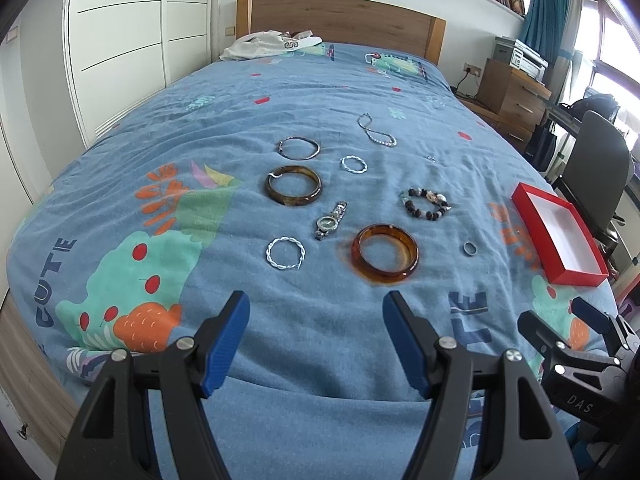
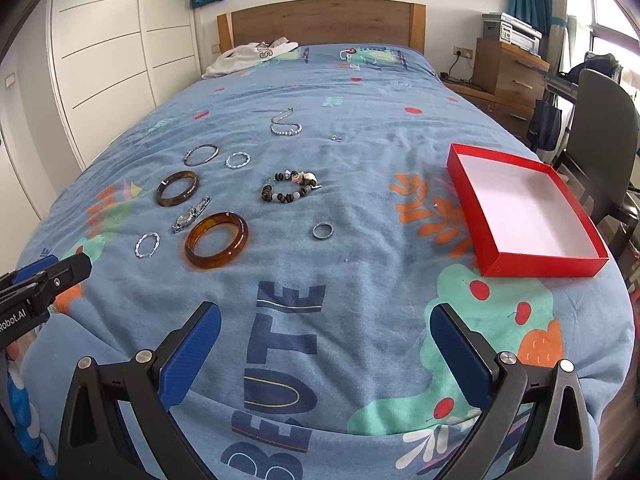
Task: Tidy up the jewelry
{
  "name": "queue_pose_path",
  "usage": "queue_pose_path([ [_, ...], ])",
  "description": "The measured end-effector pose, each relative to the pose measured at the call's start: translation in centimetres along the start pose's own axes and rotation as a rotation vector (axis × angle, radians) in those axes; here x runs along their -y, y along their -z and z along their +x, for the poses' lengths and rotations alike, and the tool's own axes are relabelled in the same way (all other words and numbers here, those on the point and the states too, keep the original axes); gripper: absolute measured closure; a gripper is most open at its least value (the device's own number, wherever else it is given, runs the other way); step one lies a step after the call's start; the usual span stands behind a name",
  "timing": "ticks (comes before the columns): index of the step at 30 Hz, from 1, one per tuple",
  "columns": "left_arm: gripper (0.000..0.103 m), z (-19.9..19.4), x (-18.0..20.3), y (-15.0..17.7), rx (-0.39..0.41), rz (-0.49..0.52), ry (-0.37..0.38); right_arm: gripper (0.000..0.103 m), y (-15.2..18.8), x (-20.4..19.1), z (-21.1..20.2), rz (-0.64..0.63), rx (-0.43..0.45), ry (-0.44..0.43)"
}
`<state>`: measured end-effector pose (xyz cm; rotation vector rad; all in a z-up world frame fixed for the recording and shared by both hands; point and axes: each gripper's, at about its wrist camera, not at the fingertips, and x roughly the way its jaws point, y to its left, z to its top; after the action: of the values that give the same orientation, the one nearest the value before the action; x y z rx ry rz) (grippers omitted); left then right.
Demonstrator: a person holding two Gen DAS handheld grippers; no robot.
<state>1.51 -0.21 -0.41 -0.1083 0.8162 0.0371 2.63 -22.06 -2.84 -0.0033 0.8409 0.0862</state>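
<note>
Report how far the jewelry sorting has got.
Nothing looks done: the red box holds nothing. Nothing in hand: left gripper and right gripper are open above the bedspread. Left: everything, including the amber bangle, watch, beaded bracelet and ring.

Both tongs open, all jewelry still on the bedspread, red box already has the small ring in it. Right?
Not quite. The red box is empty: the right wrist view shows only its white floor. The small ring still lies on the bedspread, left of the box. Left tongs and right tongs are both open, as you said.
</note>
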Motion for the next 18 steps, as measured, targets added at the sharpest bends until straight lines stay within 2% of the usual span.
queue_pose_path([
  [18, 0.036, 1.2, 0.4, 0.0, -0.033, 0.018, 0.026, 0.001, 0.3, 0.3, 1.1, -0.002, -0.026, -0.006],
])
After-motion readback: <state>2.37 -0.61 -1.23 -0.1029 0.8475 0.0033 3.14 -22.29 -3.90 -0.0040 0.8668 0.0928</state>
